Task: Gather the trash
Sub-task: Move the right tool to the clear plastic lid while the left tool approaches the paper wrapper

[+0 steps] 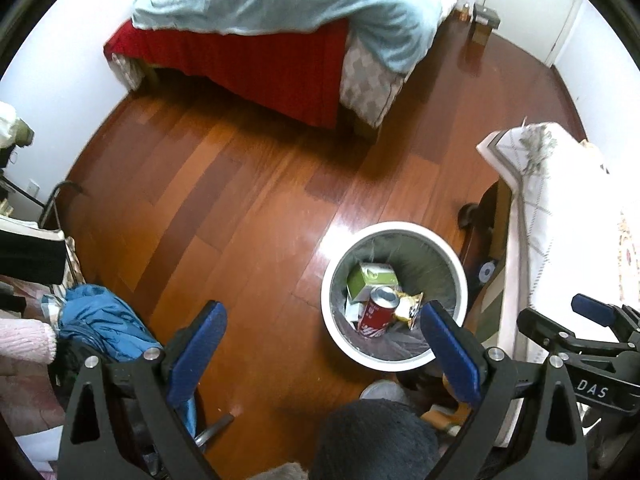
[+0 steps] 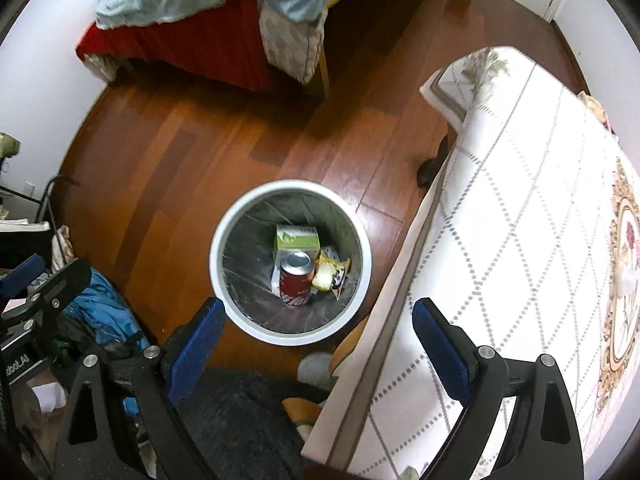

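Left wrist view: right tongs' body reads "DAS"; can lettering too small to read. Left tongs (image 1: 320, 334) wide, empty. Right tongs (image 2: 318, 326) wide, empty. Round white bin (image 2: 224, 280), grey liner, just ahead of both. Inside: red can (image 2: 295, 276), green carton (image 2: 297, 238), crinkled yellow wrapper (image 2: 330, 274). Glossy wooden floor (image 1: 224, 184). Bed (image 1: 256, 52) far ahead, red skirt, pale blue quilt. White quilted worktop (image 2: 500, 216) right of right tongs.

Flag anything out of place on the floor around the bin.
A blue garment lies crumpled in a heap on the floor left of the bin. The can, carton and wrapper are all inside the bin.
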Available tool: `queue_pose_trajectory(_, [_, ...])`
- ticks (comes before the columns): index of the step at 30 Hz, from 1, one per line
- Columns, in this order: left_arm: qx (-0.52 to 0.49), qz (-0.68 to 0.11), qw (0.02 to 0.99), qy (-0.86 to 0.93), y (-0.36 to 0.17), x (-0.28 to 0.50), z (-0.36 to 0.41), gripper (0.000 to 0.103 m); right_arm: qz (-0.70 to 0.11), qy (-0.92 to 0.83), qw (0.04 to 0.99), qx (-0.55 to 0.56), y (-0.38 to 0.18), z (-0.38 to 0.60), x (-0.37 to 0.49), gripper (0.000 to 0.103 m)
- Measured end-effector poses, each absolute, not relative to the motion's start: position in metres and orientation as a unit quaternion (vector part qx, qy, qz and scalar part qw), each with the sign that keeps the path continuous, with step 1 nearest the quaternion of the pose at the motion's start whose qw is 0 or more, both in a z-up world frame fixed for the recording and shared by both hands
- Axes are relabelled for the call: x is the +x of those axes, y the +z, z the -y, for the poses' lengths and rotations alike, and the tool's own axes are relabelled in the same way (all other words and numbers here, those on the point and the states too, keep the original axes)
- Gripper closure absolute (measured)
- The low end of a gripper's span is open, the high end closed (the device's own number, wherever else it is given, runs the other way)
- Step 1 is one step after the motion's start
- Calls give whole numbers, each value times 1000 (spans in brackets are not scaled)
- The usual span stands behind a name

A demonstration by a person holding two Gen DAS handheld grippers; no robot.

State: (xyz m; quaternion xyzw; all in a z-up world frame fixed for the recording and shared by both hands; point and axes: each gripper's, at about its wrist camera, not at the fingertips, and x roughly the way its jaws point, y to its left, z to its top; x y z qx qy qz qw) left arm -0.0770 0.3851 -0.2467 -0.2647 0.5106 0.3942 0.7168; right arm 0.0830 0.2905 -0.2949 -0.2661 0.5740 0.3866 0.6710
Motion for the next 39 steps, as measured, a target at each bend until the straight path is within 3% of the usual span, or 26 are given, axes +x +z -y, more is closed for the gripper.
queue_pose_trajectory(13, [-201, -436, 772, 415, -155, -36, -321, 4, -546, 404, 727, -102, -176, -179, 140, 7])
queue_pose_trajectory(16, [-200, -441, 786, 384, -166, 4, -301, 4, -543, 355, 757, -81, -177, -130, 184, 7])
queue_pose_trajectory(21, [-185, -498, 791, 304, -229, 101, -253, 0, -562, 253, 786, -57, -216, -56, 270, 8])
queue_pose_trajectory(23, [-183, -526, 786, 270, -257, 136, -236, 0, -573, 219, 788, -58, -239, -34, 309, 13])
queue_pose_trajectory(25, [-175, -556, 775, 246, -287, 171, -220, 0, -588, 196, 783, -60, -263, -22, 344, 26])
queue_pose_trajectory(29, [-161, -595, 756, 219, -332, 225, -203, 0, -607, 189, 770, -59, -299, -14, 386, 28])
queue_pose_trajectory(32, [-153, -608, 749, 215, -348, 245, -201, 0, -614, 201, 761, -61, -315, -20, 398, 30])
queue_pose_trajectory(37, [-169, -600, 753, 212, -348, 254, -215, 0, -605, 213, 763, -81, -328, -35, 401, 60])
queue_pose_trajectory(39, [-166, -600, 752, 213, -348, 253, -217, 0, -600, 214, 766, -91, -330, -37, 398, 60])
